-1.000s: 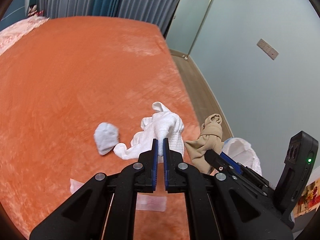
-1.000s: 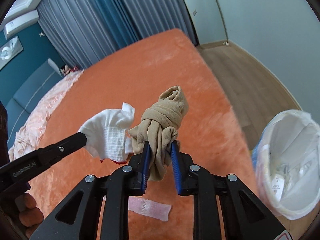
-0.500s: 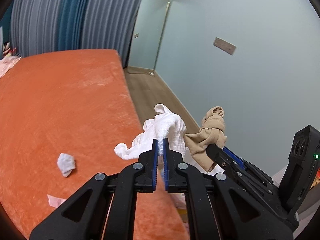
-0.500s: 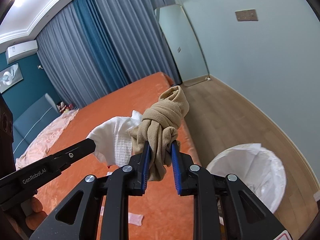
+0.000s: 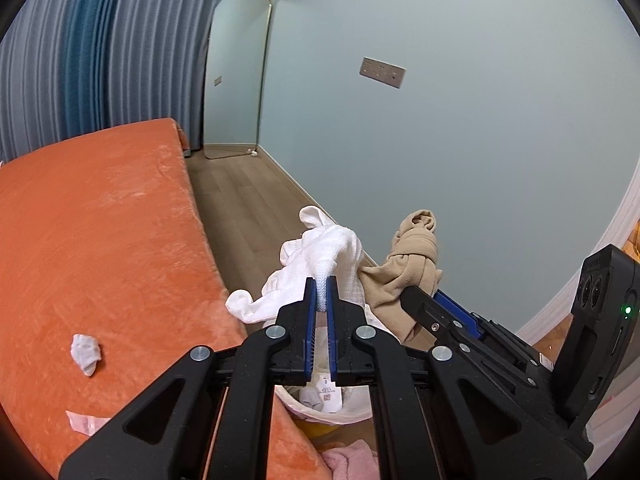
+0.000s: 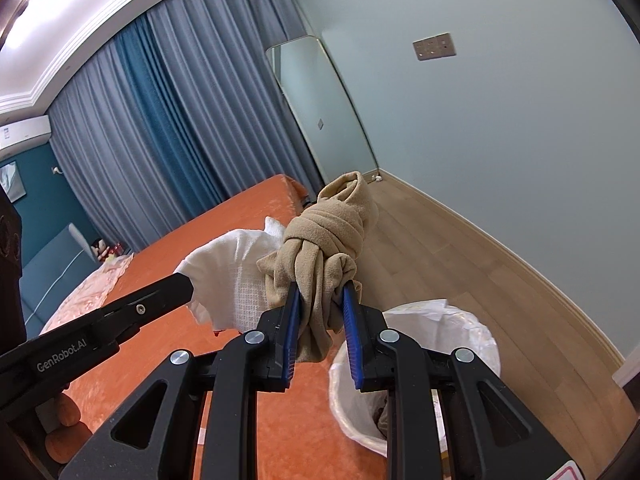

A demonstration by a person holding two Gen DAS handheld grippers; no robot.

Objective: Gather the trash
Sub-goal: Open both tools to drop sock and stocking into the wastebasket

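Lined bin (image 6: 416, 364) sits just below both grippers. Left gripper (image 5: 320, 286) fingers pinch a white cloth (image 5: 320, 252); right gripper (image 6: 320, 300) fingers pinch a knotted tan cloth (image 6: 328, 236), nearer the bin's mouth.

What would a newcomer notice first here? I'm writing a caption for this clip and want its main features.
Two bundles held up side by side: the left hand-held gripper pinches a crumpled white cloth, and the right hand-held gripper clamps a knotted beige cloth. Below them a white-lined trash bin stands on the wooden floor beside the orange bed, where a small white wad lies.
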